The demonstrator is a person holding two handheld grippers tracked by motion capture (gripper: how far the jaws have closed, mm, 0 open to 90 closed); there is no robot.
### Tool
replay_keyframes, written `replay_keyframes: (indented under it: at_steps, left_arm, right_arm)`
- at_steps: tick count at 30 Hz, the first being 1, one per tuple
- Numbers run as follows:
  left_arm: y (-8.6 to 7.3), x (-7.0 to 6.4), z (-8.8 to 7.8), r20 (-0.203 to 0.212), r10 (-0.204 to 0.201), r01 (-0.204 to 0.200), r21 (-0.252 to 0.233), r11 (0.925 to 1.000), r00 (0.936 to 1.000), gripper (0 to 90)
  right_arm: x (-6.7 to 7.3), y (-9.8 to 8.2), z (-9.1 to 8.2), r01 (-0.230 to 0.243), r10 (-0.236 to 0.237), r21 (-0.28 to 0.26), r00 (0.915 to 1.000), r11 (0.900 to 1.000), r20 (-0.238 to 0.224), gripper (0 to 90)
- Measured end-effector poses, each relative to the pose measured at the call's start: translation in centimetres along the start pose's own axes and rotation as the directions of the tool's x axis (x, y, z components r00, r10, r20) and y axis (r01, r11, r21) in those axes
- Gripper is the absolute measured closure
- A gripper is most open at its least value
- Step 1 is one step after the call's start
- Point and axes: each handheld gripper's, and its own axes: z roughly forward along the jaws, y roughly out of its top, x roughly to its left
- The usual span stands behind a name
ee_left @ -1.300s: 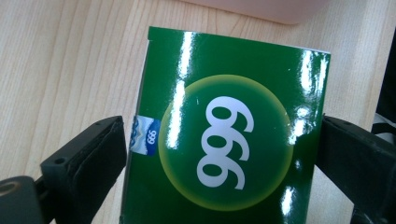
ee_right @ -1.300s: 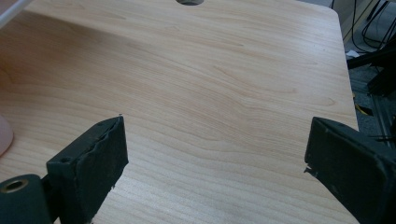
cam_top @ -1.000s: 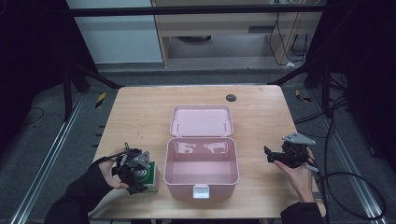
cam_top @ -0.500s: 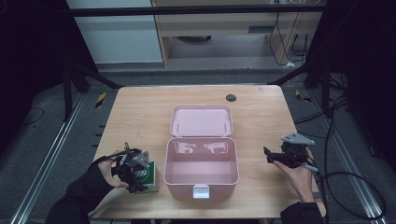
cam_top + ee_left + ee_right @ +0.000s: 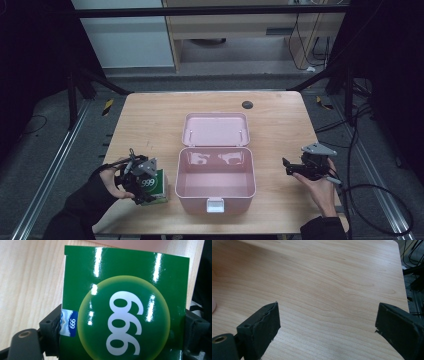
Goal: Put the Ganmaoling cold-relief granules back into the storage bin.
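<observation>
Little has shifted since the earlier frames: both hands sit where they were, but the left gripper (image 5: 142, 182) has just been closing its jaws, and the green box (image 5: 125, 315) now stands between them with a black pad pressed against each side edge. It has hold of the box at the near left of the table (image 5: 150, 125), just left of the open pink case (image 5: 215, 192).

From the high view the left gripper and its grey plate cover most of the box, so only a green corner and part of the white "999" can be read, and the contact of the pads cannot be made out there. The left gripper view gives what is missing: the glossy green face, the yellow-rimmed circle with the large white digits, and a small blue label at its left edge. The bottom of the box is cut off there, and the case shows merely as a pink strip at the far edge.

The right gripper (image 5: 327, 317), at the near right of the table, has its jaws spread wide with nothing but bare wood between them, plain in the right gripper view. In the high view its jaws are too small and dark to judge. The case's lid lies back flat toward the far side.
</observation>
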Motion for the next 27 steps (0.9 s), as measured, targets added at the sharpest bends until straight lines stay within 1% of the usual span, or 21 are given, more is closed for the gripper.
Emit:
replay_keyframes:
  at_steps: [1, 2, 6, 8, 10, 14, 15, 18, 19, 20, 24, 25, 26, 27]
  left_arm:
    - [0.0, 0.0, 0.0, 0.0, 0.0, 0.0, 0.0, 1.0, 1.0, 14.2]
    - [0.0, 0.0, -0.6, 0.004, -0.011, 0.011, -0.013, 0.9999, 0.9999, 14.2]
    - [0.0, 0.0, -1.7, -0.018, -0.009, 0.009, -0.011, 0.9999, 0.9998, 14.2]
    - [0.0, 0.0, -1.9, -0.02, -0.015, 0.015, -0.014, 0.9998, 0.9997, 14.2]
    - [0.1, 0.1, -2.7, -0.031, -0.019, 0.018, -0.022, 0.9996, 0.9994, 14.2]
    - [0.4, 0.1, -3.7, -0.037, -0.019, 0.018, -0.042, 0.999, 0.9991, 14.2]
    - [0.4, 0.1, -3.7, -0.037, -0.019, 0.018, -0.042, 0.999, 0.9991, 14.3]
    - [0.5, 0.2, -4.7, -0.04, -0.028, 0.025, -0.069, 0.9973, 0.9988, 14.3]
    - [0.5, 0.2, -4.7, -0.04, -0.028, 0.025, -0.069, 0.9973, 0.9988, 14.3]
    - [0.6, 0.2, -5.1, -0.043, -0.028, 0.025, -0.073, 0.997, 0.9987, 14.3]
    - [0.8, 0.2, -5.8, -0.048, -0.034, 0.03, -0.079, 0.9964, 0.9983, 14.3]
    - [1.0, 0.1, -6.3, -0.054, -0.031, 0.027, -0.081, 0.9963, 0.998, 14.3]
    - [1.0, 0.1, -6.3, -0.054, -0.031, 0.027, -0.081, 0.9963, 0.998, 14.4]
    - [1.1, 0.1, -6.6, -0.054, -0.035, 0.03, -0.089, 0.9955, 0.998, 14.4]
  right_arm:
    - [0.0, 0.0, 0.0, 0.0, 0.0, 0.0, 1.0, 1.0, 0.0, 5.9]
    - [0.0, 0.0, 0.0, 0.001, -0.001, 0.0, 1.0, 1.0, -0.001, 5.9]
    - [0.0, -0.1, 0.0, 0.002, -0.002, 0.0, 1.0, 1.0, 0.006, 5.8]
    - [0.0, -0.1, 0.0, 0.001, -0.001, 0.001, 1.0, 1.0, 0.005, 5.8]
    - [0.0, -0.1, -0.1, -0.001, 0.001, 0.003, 1.0, 1.0, 0.004, 5.8]
    - [0.1, -0.1, 0.0, 0.002, -0.002, 0.005, 1.0, 1.0, 0.005, 5.8]
    - [0.1, -0.1, 0.0, 0.002, -0.002, 0.005, 1.0, 1.0, 0.005, 5.8]
    - [0.1, -0.2, -0.1, 0.002, -0.002, 0.006, 1.0, 1.0, 0.006, 5.9]
    - [0.1, -0.2, -0.1, 0.002, -0.002, 0.006, 1.0, 1.0, 0.006, 5.9]
    - [0.1, -0.2, -0.1, 0.005, -0.005, 0.002, 1.0, 1.0, 0.007, 5.9]
    - [0.1, -0.2, -0.1, 0.003, -0.003, 0.001, 1.0, 1.0, 0.005, 5.9]
    - [0.1, -0.2, -0.1, 0.004, -0.004, 0.003, 1.0, 1.0, 0.005, 5.9]
    - [0.1, -0.2, -0.1, 0.004, -0.004, 0.003, 1.0, 1.0, 0.005, 5.9]
    - [0.2, -0.2, -0.1, 0.003, -0.003, 0.006, 1.0, 1.0, 0.003, 5.9]
